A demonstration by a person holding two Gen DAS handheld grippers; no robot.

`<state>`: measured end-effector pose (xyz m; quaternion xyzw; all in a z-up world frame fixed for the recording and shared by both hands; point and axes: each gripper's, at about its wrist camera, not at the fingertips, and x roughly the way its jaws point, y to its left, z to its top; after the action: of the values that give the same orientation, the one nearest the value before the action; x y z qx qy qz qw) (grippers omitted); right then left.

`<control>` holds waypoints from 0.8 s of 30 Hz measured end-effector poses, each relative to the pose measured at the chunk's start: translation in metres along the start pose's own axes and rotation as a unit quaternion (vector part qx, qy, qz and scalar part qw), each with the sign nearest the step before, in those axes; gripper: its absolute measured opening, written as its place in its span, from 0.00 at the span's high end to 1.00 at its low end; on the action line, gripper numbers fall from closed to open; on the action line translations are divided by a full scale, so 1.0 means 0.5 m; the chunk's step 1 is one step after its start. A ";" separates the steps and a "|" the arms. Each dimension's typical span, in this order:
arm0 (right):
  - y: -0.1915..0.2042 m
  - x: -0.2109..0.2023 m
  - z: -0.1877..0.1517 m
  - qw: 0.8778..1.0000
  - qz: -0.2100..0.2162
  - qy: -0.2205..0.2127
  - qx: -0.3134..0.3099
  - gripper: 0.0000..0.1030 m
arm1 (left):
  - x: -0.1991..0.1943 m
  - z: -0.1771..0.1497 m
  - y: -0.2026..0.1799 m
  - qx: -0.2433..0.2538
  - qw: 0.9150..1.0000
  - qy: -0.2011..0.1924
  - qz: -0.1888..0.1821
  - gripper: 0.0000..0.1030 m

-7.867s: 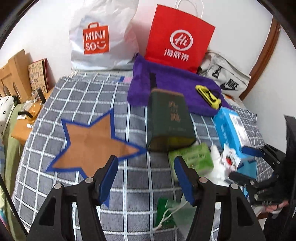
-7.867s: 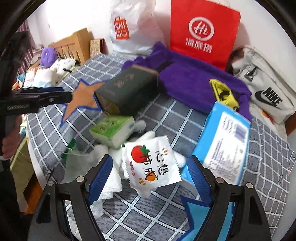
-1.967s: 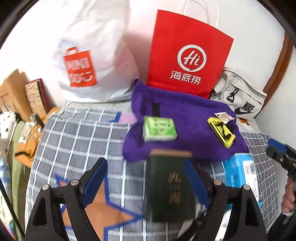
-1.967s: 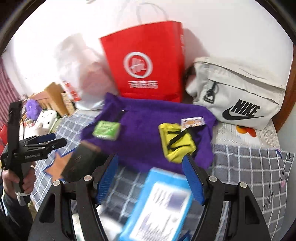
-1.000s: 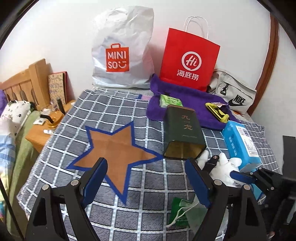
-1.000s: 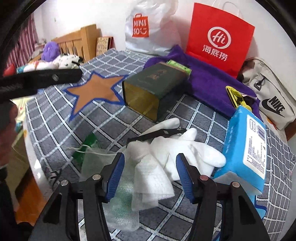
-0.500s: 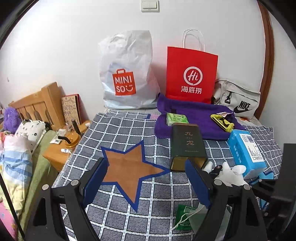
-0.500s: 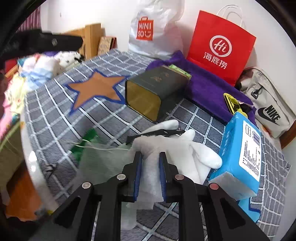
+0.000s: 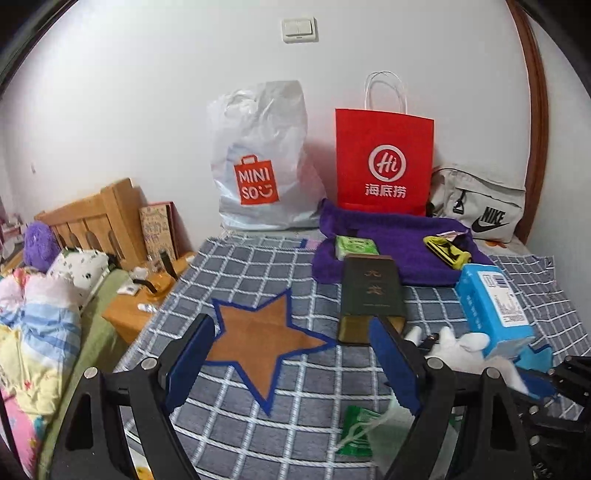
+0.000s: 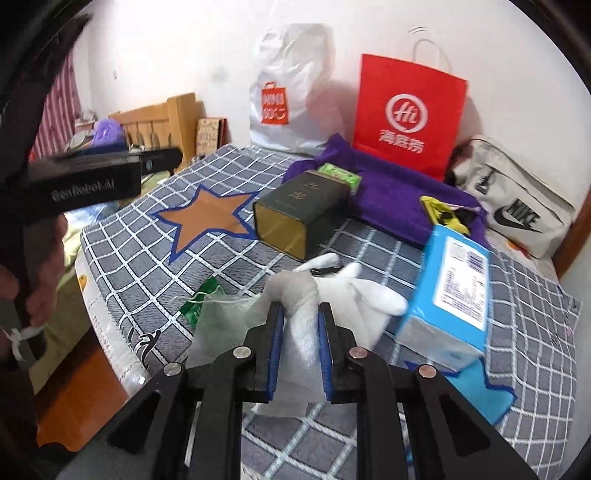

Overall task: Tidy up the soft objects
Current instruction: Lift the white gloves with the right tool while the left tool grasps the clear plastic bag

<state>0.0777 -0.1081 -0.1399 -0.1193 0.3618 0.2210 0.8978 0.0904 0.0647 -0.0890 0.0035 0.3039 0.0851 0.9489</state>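
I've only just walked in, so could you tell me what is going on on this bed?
A person is sorting soft items with two handheld grippers. The right gripper is shut on a white cloth glove near the blue tissue pack. The left gripper hangs open and empty above the grey checked blanket. A green tissue packet and a yellow strap already lie on the purple towel.

White wall [image 9: 147, 92], light switch [image 9: 298, 29], wooden headboard [image 9: 92, 218].

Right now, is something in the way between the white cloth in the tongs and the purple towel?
Yes. The right tongs grip the white cloth; the dark green tin lies on its side between it and the purple towel.
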 end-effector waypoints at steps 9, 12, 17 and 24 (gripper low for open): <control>-0.063 -0.061 -0.052 0.999 -0.028 -0.014 0.033 0.82 | 0.023 -0.073 -0.029 0.000 0.999 0.033 -0.020 0.17; -0.085 -0.060 -0.070 0.998 -0.034 -0.012 0.050 0.82 | 0.045 -0.091 -0.032 -0.001 0.998 0.056 -0.028 0.17; -0.120 -0.045 -0.087 0.997 -0.043 -0.004 0.071 0.82 | 0.075 -0.124 -0.049 0.008 0.996 0.083 -0.036 0.17; -0.147 -0.024 -0.115 0.995 -0.049 0.008 0.086 0.82 | 0.071 -0.157 -0.087 0.009 0.990 0.109 -0.083 0.17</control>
<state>0.0710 -0.1974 -0.1682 -0.0612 0.3804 0.1435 0.9116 0.0804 0.0240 -0.1758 -0.0224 0.4059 0.0027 0.9137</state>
